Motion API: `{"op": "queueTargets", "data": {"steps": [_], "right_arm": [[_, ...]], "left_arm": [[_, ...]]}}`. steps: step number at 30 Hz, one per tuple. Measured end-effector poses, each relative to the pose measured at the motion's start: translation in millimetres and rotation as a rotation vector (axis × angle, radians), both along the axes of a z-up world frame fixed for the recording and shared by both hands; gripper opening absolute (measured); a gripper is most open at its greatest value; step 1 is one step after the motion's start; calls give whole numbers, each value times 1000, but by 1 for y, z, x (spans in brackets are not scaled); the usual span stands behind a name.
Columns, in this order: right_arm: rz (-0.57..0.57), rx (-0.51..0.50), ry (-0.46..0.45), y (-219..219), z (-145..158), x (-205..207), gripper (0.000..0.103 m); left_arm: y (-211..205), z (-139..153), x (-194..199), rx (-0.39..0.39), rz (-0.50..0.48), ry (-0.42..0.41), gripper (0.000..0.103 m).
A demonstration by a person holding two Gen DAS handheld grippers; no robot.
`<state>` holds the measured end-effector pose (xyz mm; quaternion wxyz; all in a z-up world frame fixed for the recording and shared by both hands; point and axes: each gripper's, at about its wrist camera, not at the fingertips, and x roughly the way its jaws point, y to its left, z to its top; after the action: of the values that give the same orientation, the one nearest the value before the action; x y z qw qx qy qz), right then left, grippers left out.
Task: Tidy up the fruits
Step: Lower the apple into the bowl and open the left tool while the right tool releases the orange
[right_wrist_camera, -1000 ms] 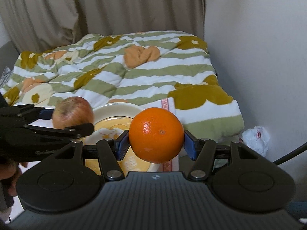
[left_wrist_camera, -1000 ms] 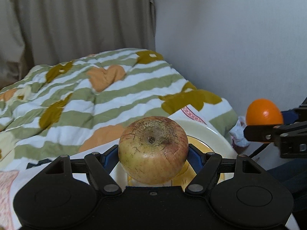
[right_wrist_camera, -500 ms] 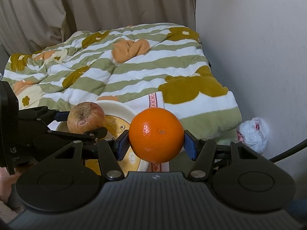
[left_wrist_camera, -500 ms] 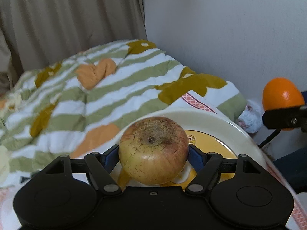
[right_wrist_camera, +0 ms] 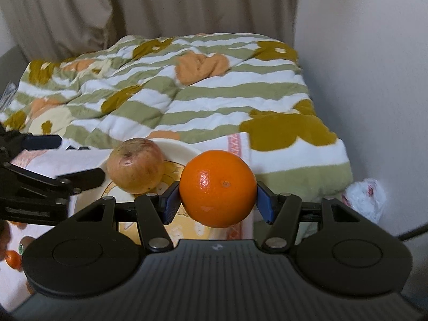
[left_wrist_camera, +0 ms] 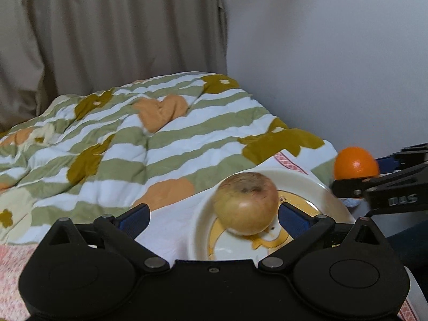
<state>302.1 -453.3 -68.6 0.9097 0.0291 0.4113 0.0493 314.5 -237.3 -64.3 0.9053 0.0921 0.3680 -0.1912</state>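
Beige curtain point(left_wrist_camera: 115, 32) hangs behind a bed — green-and-white striped quilt point(left_wrist_camera: 128, 139) spread over it. Plain white wall point(left_wrist_camera: 334, 53) to the right; crumpled plastic bag point(right_wrist_camera: 365, 198) at its foot.

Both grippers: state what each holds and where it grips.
Right gripper: orange, fingers on its two sides. Left gripper: nothing; fingers have just opened, apple lies on plate.

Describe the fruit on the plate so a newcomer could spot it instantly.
Find the green-and-white striped quilt; at its near edge sits a round cream plate with a yellow centre. On it rests a yellowish, brown-blotched apple, dull and russeted, unlike the glossy bright orange beside it.
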Motion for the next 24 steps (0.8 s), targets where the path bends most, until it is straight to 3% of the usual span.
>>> {"op": "queueTargets", "data": {"steps": [3, 8, 17, 19, 21, 24], "right_arm": [[64, -42, -3, 16, -10, 9, 74], [146, -116, 10, 38, -34, 20, 74], [232, -224, -9, 66, -54, 21, 76], [236, -271, -40, 71, -53, 16, 99], [239, -319, -84, 75, -49, 11, 103], [239, -310, -92, 72, -45, 6, 103]], "left_arm": [[11, 2, -4, -5, 29, 23, 103], [35, 1, -15, -76, 87, 78, 103], [55, -5, -29, -72, 132, 106, 103], [57, -3, -32, -71, 138, 102, 103], [58, -1, -34, -69, 142, 97, 103], [59, 2, -39, -72, 146, 91, 103]]}}
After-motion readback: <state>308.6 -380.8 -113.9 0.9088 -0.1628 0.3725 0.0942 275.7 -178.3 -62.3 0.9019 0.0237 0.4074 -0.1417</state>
